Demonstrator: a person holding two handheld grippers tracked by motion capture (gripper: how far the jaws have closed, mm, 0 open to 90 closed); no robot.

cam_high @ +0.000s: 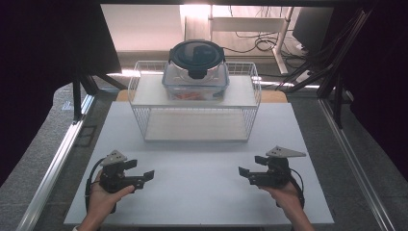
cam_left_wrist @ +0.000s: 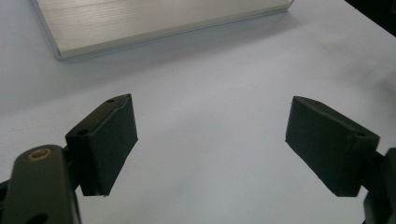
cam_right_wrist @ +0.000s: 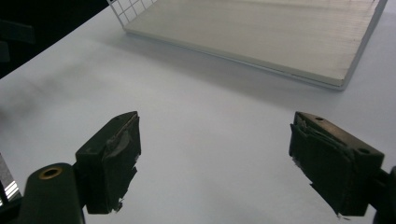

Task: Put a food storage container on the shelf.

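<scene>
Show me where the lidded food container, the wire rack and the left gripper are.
Lidded food container (cam_high: 196, 72): high view, on its dark round lid.
Wire rack (cam_high: 139, 77): high view, on its top shelf's bare left part.
Left gripper (cam_high: 150, 174): high view, at its open jaw tips.

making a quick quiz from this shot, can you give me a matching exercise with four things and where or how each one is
Things:
1. food container
2. wire rack
3. left claw
4. right claw

Places or states:
A. open, near the table's front right
B. on the rack's top shelf, dark round lid on
C. open, near the table's front left
D. at the back middle of the white table

Pairs: 1-B, 2-D, 3-C, 4-A
</scene>
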